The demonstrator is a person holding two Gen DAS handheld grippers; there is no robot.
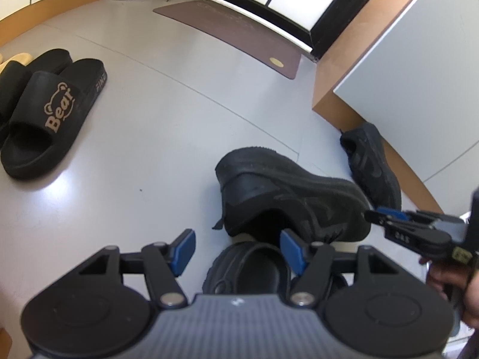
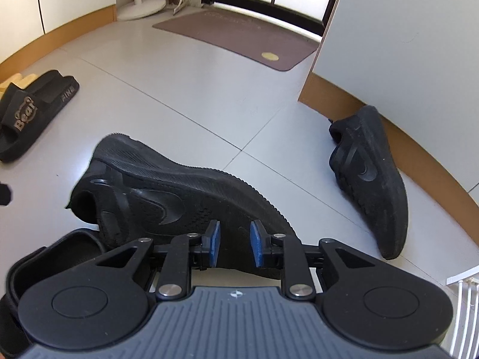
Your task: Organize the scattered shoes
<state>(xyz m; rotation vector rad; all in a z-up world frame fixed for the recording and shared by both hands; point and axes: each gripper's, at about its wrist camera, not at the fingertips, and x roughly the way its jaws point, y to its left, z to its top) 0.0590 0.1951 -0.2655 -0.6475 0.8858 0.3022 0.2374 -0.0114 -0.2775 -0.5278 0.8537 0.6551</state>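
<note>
**Item: black sneakers, pair, not yet matched.**

Progress, as judged: part done. The black "Bear" slides point(image 1: 45, 110) lie side by side at ten o'clock in the left wrist view, beside tan slippers point(image 1: 16, 59) at the frame edge; this group looks sorted. Left to do: both sneakers and a black clog.

Near sneaker point(image 2: 179, 197): tipped on its side on the grey floor point(image 2: 194, 89), ridged sole turned up and away, collar gaping toward nine o'clock, knit upper with a moulded side swoosh. Its lower edge rests against the black clog point(image 1: 248, 269), which sits at six o'clock under the left tongs.

Far sneaker point(image 2: 368, 179): at three o'clock, well apart from its mate, leaning on its side along the wooden skirting point(image 2: 419, 155) under a white panel.

Left gripper point(image 1: 238, 251): tongs wide, nothing pinched; the clog and the sneaker's collar lie beyond the gap.

Right gripper point(image 2: 235, 243): tongs narrow, a slim gap between blue pads, over the near sneaker's toe end; whether the pads touch the knit cannot be told.

Also present: brown doormat point(image 2: 239, 36) at twelve o'clock.
</note>
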